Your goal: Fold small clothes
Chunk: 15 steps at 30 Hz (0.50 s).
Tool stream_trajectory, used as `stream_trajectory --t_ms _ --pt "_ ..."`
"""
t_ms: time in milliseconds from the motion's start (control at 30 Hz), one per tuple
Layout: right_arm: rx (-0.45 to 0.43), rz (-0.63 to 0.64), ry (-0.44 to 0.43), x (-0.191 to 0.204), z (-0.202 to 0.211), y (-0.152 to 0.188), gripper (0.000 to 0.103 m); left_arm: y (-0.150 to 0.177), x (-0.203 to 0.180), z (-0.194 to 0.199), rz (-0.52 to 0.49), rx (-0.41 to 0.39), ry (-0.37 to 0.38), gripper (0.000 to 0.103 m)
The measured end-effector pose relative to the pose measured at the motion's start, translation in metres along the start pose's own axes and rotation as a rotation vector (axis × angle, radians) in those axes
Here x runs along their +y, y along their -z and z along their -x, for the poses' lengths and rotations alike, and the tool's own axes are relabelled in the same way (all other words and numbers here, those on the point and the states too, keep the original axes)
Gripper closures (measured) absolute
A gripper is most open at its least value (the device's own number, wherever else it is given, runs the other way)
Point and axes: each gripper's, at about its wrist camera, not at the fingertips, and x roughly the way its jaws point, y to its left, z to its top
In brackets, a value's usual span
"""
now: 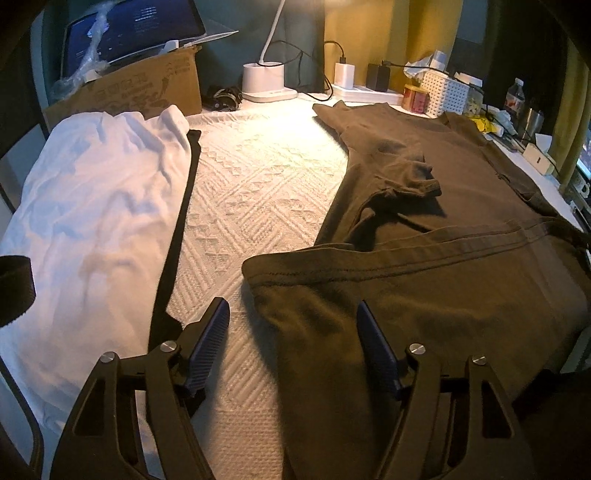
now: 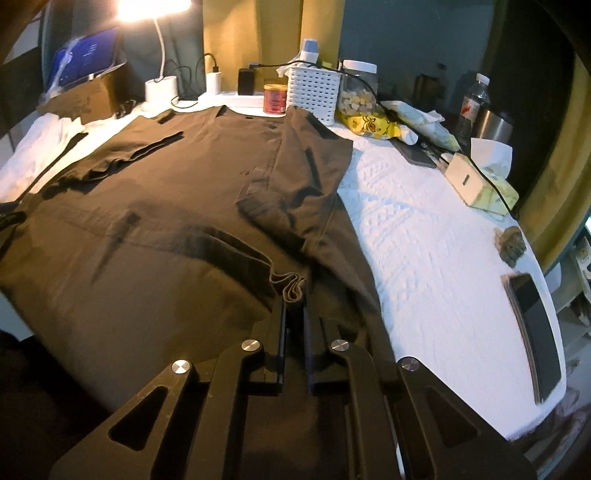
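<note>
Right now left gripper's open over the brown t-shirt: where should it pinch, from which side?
Probably the folded hem corner of the brown t-shirt, approached from the bare white tablecloth on its left. That edge lies exposed with free space beside it. The left gripper is open straddling it, while the right gripper pinches bunched fabric on the other side.

A white textured bedspread (image 1: pixel 258 177) covers the surface. At the upper left of the right wrist view a white desk lamp (image 2: pixel 159 83) glares brightly. Behind it a teal wall (image 2: pixel 406 33) meets a mustard-yellow curtain (image 2: pixel 251 33); darkness fills the far right.
</note>
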Motion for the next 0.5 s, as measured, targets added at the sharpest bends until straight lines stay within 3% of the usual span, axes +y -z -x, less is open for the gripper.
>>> stream_trajectory --t_ms 333,367,433,500 --pt "0.032 -0.049 0.024 -0.001 0.031 0.04 0.098 0.0 0.0 -0.008 -0.025 -0.03 0.024 0.033" --pt "0.025 -0.06 0.027 -0.003 0.037 0.043 0.098 -0.001 -0.002 -0.009 -0.035 -0.034 0.029 0.038" --pt "0.01 -0.073 0.029 -0.006 0.045 0.046 0.098 -0.001 -0.006 -0.006 -0.049 -0.04 0.057 0.081" --pt "-0.03 -0.072 0.025 -0.007 0.056 0.048 0.098 -0.001 -0.011 -0.002 -0.058 -0.048 0.059 0.088"
